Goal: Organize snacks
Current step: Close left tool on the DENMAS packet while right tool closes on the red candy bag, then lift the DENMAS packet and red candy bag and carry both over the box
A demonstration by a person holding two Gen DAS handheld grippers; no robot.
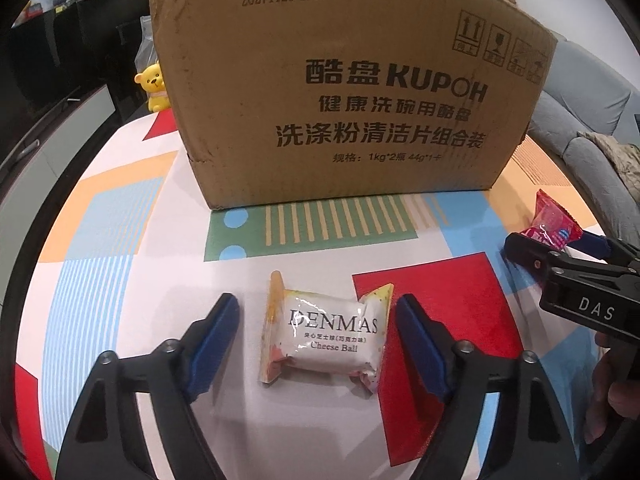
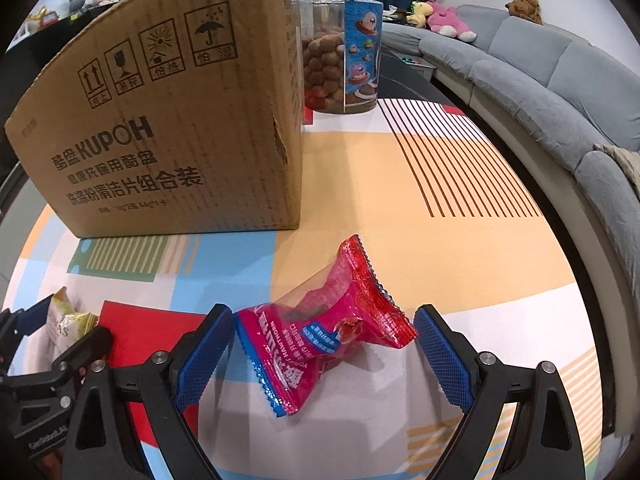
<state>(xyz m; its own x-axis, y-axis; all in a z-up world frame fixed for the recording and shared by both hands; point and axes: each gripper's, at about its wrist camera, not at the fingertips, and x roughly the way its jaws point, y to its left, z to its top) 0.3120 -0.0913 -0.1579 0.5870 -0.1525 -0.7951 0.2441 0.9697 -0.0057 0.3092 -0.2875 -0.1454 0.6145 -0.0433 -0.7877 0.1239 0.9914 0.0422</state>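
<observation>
Glossy plastic red wrapper [image 2: 324,332]; matt corrugated cardboard box [image 1: 344,92]; tablecloth [image 2: 400,184] possibly smooth vinyl.

Left gripper [image 1: 318,328] jaws spread wide, white cheese ball packet [image 1: 324,336] flat between, untouched. Cardboard box [image 1: 340,92] behind packet. Right gripper [image 1: 560,248] right of packet, around red snack packet [image 1: 550,226].

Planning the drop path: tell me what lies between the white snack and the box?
Only bare patterned tablecloth separates the white snack from the box, per the left wrist view.
</observation>
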